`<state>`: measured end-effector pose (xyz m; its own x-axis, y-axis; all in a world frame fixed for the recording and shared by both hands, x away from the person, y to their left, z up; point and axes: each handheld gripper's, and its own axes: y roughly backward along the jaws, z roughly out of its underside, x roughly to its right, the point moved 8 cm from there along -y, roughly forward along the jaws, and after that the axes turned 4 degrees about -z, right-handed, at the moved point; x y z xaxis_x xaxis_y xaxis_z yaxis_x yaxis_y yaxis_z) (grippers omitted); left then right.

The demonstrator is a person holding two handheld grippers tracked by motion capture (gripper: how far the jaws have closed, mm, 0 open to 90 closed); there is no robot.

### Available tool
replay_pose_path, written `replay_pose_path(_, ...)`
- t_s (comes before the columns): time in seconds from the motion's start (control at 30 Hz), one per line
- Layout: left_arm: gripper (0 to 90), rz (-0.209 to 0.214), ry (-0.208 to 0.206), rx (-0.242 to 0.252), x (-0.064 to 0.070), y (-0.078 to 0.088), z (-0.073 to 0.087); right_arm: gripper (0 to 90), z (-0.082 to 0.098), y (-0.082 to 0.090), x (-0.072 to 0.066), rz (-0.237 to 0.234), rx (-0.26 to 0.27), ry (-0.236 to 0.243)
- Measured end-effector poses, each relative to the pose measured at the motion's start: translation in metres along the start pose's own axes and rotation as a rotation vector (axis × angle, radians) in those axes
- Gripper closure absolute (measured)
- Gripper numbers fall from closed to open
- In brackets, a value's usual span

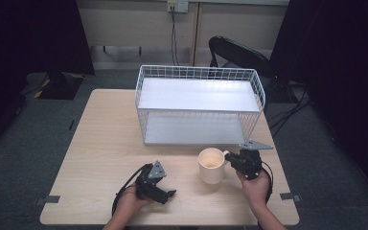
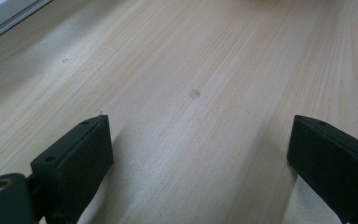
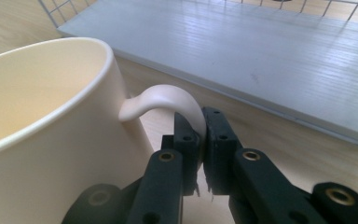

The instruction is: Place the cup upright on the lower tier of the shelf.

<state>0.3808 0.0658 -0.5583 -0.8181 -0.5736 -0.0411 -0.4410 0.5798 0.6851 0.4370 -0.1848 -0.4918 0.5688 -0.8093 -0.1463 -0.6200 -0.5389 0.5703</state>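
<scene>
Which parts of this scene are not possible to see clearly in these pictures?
- Cup bottom, inside: in the right gripper view the left edge cuts the cup; in the high view it is too small to tell if it is empty.
- Handle lower end: right gripper view, hidden between the pads of the right claw.
- Wire rack: right gripper view, cut by the top edge.
- Left claw body: left gripper view, cut by the bottom edge.

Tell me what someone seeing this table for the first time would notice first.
Probably the cream mug standing near the front right of the wooden table, with the right gripper pinched shut on its curved handle. Behind it, a white two-tier wire rack stands at the far edge. The left gripper rests open on bare wood at front left.
</scene>
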Motion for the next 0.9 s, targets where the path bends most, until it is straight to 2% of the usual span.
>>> replay_pose_path(0.37,6.4,0.0,0.0,0.0,0.0,0.0,0.0,85.4,-0.01,-0.004,0.009,0.039,0.022,-0.02)
replay_pose_path(0.9,6.4,0.0,0.0,0.0,0.0,0.0,0.0,85.3,-0.014,-0.013,0.018,0.083,0.046,-0.063)
